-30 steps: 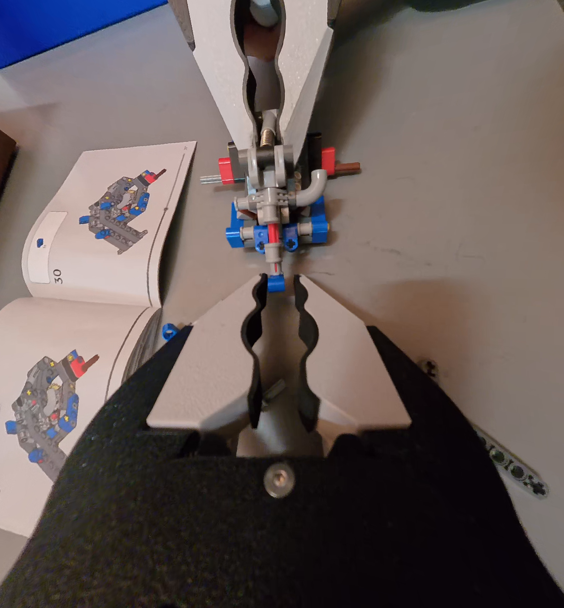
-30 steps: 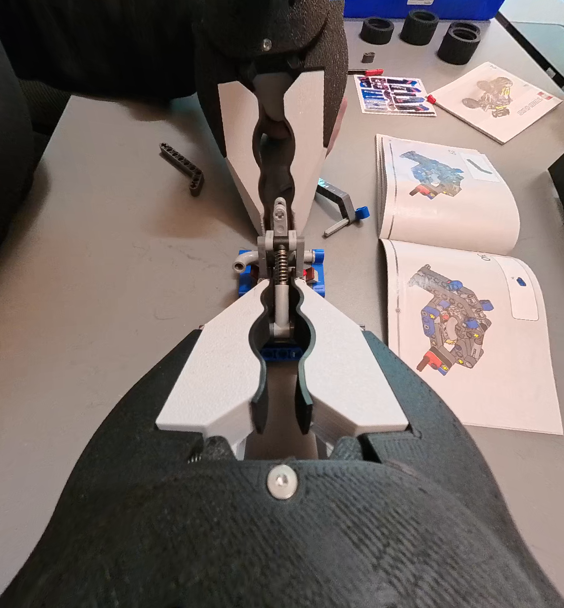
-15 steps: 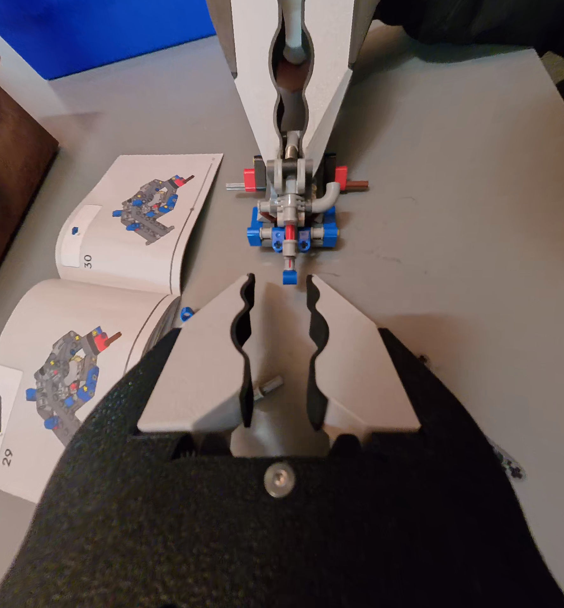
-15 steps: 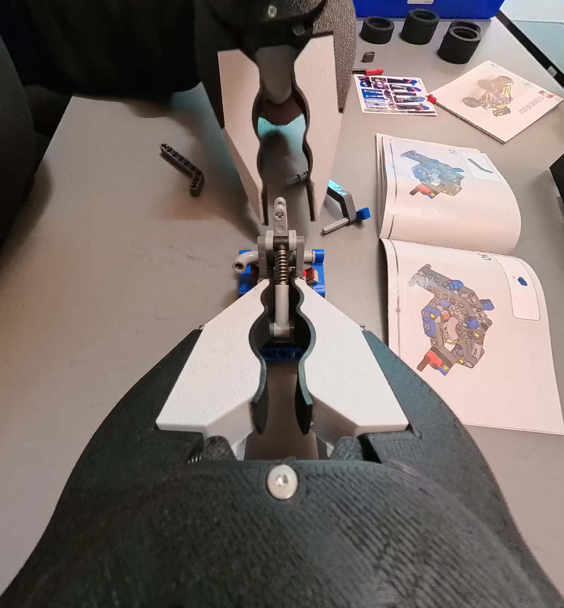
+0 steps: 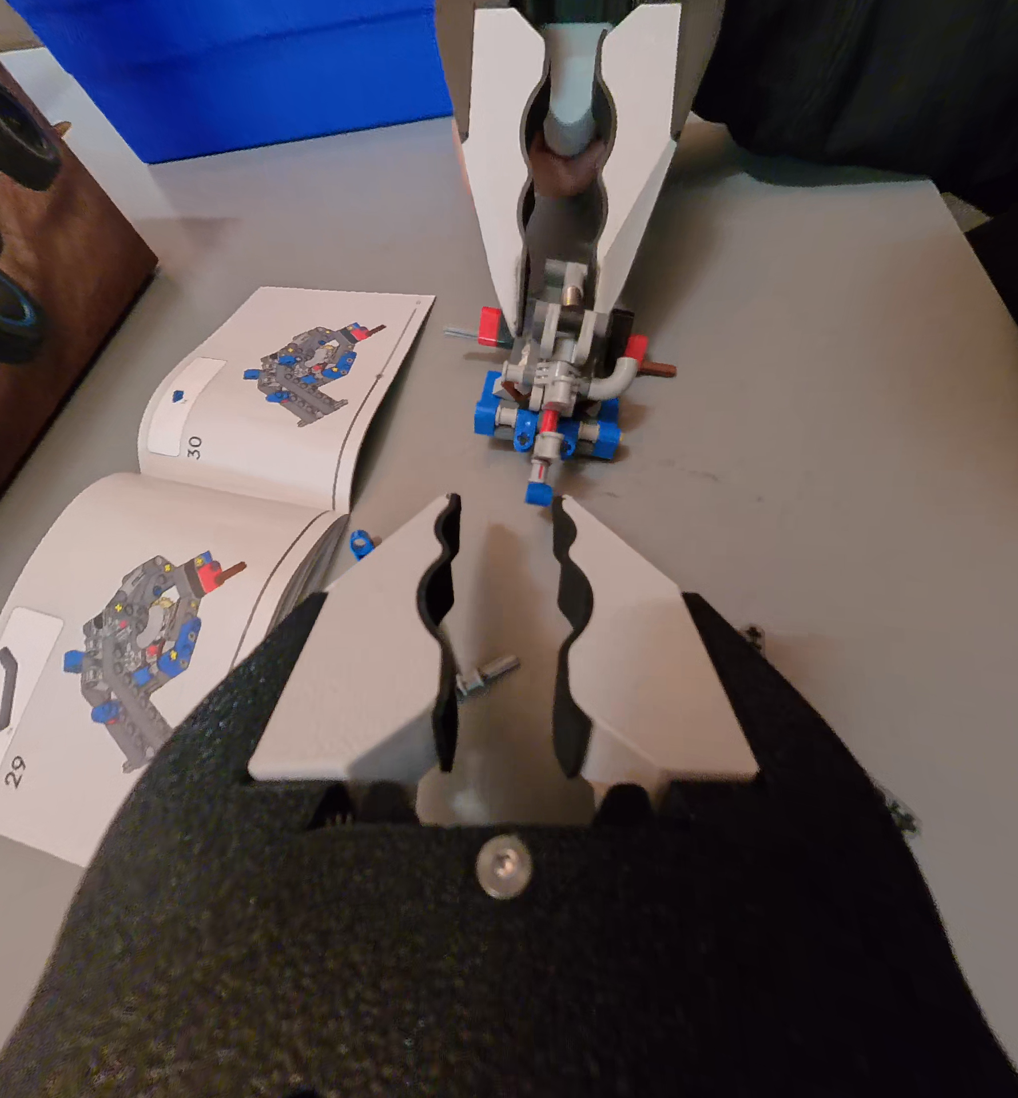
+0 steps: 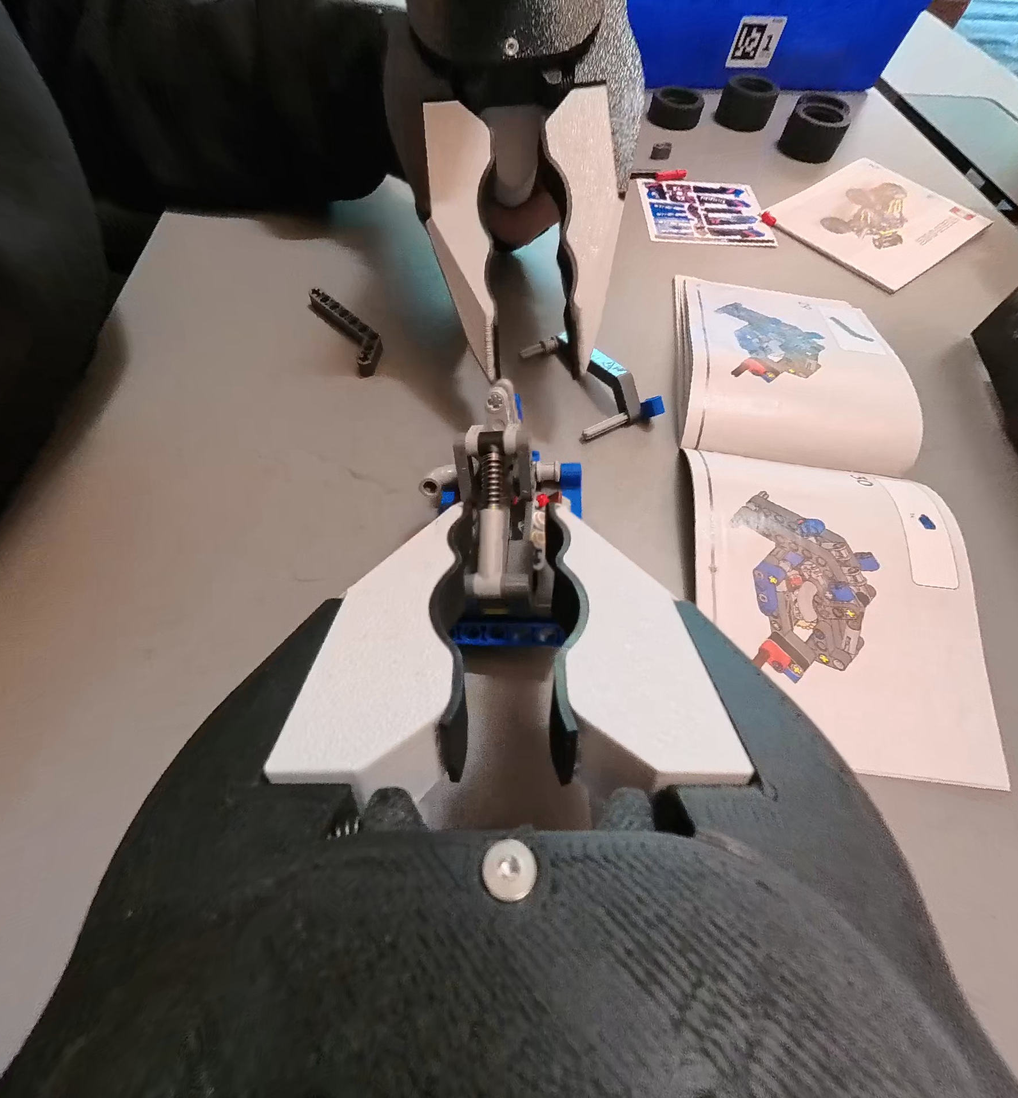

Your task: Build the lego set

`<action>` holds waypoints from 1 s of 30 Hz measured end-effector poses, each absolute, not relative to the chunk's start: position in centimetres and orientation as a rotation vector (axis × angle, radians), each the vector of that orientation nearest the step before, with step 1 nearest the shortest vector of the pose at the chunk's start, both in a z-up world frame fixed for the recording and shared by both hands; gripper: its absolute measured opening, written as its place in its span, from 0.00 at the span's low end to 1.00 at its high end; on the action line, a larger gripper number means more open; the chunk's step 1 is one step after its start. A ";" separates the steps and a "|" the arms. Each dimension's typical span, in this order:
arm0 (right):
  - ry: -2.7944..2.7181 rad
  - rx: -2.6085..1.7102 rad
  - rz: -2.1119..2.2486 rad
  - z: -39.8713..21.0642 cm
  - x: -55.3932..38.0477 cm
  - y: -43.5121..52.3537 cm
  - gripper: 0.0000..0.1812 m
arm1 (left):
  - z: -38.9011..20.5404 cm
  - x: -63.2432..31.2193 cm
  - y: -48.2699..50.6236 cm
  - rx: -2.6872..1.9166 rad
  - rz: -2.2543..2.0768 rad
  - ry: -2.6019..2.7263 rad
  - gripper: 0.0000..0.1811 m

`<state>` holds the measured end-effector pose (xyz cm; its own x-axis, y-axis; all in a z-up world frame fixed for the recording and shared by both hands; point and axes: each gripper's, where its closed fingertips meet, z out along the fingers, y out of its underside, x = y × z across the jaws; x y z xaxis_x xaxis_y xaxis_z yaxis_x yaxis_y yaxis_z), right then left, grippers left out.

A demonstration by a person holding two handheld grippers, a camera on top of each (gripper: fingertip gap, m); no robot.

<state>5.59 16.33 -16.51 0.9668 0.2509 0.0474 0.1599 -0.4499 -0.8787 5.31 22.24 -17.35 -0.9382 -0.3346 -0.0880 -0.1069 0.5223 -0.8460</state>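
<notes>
The partly built lego assembly (image 5: 548, 392) stands on the grey table: blue base, grey frame with a spring shock absorber, red pins, and a blue end piece on a thin axle. My right gripper (image 6: 503, 523) is shut on its grey frame from behind; it shows at the top of the left wrist view (image 5: 560, 309). My left gripper (image 5: 502, 505) is open and empty, its tips just short of the blue end piece. In the right wrist view it (image 6: 533, 368) hangs beyond the assembly (image 6: 498, 475), tips apart.
An open instruction booklet (image 5: 257, 416) lies beside the assembly. A grey pin (image 5: 489, 671) lies under the left fingers, a small blue connector (image 5: 362, 542) nearby. Farther off lie a black bent beam (image 6: 346, 330), a grey L-piece (image 6: 619, 386), a sticker sheet (image 6: 708, 211), tyres (image 6: 747, 104), a blue bin (image 6: 792, 41). The tips of one gripper are about 7 cm away from the tips of the other. The right gripper is farther from the small blue connector (image 5: 362, 542), some 10 cm, than the left, some 4 cm. The right camera catches it too, in the right wrist view (image 6: 652, 404).
My left gripper has opened wider and drawn back and up from the assembly's blue end piece. The right gripper still holds the assembly in the same place.
</notes>
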 end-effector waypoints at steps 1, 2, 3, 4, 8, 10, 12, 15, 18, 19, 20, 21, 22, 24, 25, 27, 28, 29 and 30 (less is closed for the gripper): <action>-0.289 -2.040 0.100 -16.4 5.7 16.3 0.12 | -17.3 5.3 22.3 -0.379 -1.387 2.519 0.15; -0.291 -2.037 0.097 -16.4 5.7 16.2 0.12 | -17.2 5.4 22.3 -0.384 -1.397 2.513 0.15; -0.297 -2.034 0.099 -16.3 5.6 16.2 0.12 | -17.1 5.4 22.4 -0.389 -1.404 2.510 0.15; -0.299 -2.031 0.093 -16.3 5.7 16.1 0.12 | -17.1 5.4 22.4 -0.391 -1.406 2.512 0.15; -0.320 -2.025 0.063 -16.2 5.7 15.9 0.13 | -17.0 5.3 22.4 -0.387 -1.416 2.508 0.15; -0.325 -2.026 0.038 -16.2 5.9 15.6 0.11 | -16.8 5.4 22.7 -0.392 -1.420 2.497 0.15; -0.330 -2.021 0.015 -16.2 6.1 15.4 0.11 | -16.4 5.4 23.0 -0.397 -1.435 2.481 0.15; -0.335 -2.021 0.003 -16.3 6.2 15.1 0.10 | -15.5 5.5 23.5 -0.417 -1.486 2.445 0.15; -0.336 -2.020 0.003 -16.3 6.2 15.0 0.10 | -15.0 5.7 24.1 -0.449 -1.531 2.413 0.15; -0.334 -2.020 0.000 -16.3 6.2 15.0 0.10 | -14.9 5.7 24.3 -0.456 -1.542 2.404 0.15; -0.331 -2.020 -0.002 -16.3 6.3 14.9 0.10 | -14.8 5.8 24.6 -0.465 -1.546 2.395 0.15; -0.330 -2.020 -0.004 -16.3 6.3 14.9 0.10 | -14.7 5.9 24.9 -0.478 -1.542 2.386 0.15; -0.330 -2.020 -0.007 -16.3 6.3 14.9 0.10 | -14.7 6.1 25.3 -0.491 -1.533 2.375 0.15; -0.335 -2.018 -0.009 -16.3 6.3 14.8 0.10 | -14.5 6.4 26.1 -0.525 -1.502 2.344 0.14; -0.340 -2.016 -0.006 -16.3 6.2 14.8 0.10 | -14.4 6.7 26.6 -0.545 -1.481 2.323 0.14; -0.342 -2.021 0.008 -16.4 6.1 14.7 0.10 | -13.9 7.3 27.7 -0.589 -1.421 2.276 0.13; -0.339 -2.024 0.015 -16.4 6.0 14.7 0.10 | -13.8 7.8 28.4 -0.628 -1.380 2.245 0.13; -0.339 -2.028 0.022 -16.4 5.9 14.7 0.11 | -13.6 8.4 29.4 -0.681 -1.335 2.208 0.12; -0.341 -2.035 0.028 -16.3 5.8 14.5 0.13 | -13.4 9.0 30.5 -0.733 -1.289 2.169 0.13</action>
